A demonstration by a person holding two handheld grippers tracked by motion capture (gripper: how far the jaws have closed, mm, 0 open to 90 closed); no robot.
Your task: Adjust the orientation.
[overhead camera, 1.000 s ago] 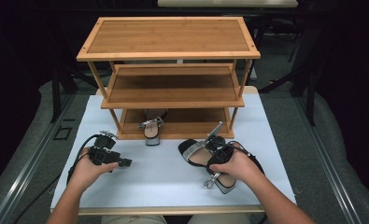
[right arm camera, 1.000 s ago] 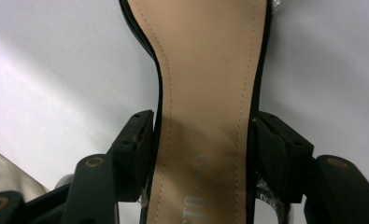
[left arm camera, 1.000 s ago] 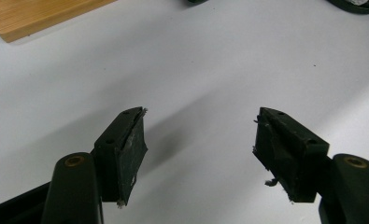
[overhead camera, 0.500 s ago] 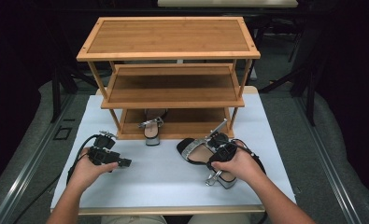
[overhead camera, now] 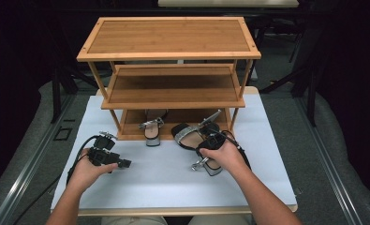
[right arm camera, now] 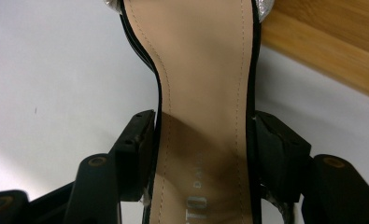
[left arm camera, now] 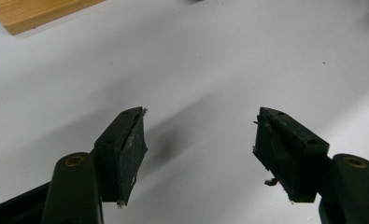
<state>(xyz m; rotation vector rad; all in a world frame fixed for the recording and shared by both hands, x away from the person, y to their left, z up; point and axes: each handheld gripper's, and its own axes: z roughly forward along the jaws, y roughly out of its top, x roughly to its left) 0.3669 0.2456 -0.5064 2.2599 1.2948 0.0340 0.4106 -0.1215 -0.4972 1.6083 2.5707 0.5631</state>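
The right gripper (right arm camera: pixel 203 154) clamps a sandal (right arm camera: pixel 201 93) by its sides near the shoe rack (overhead camera: pixel 168 75); the left gripper (left arm camera: pixel 198 144) rests wide, holding nothing.

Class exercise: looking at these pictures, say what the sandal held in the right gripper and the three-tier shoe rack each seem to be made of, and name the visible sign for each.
Sandal: the tan insole looks like smooth leather or a leather imitation, with a stitched edge and a printed mark; the edging is glossy black, and the front strap is glittery silver. Shoe rack: probably bamboo or light wood, with fine straight grain, a warm honey colour and a satin sheen.
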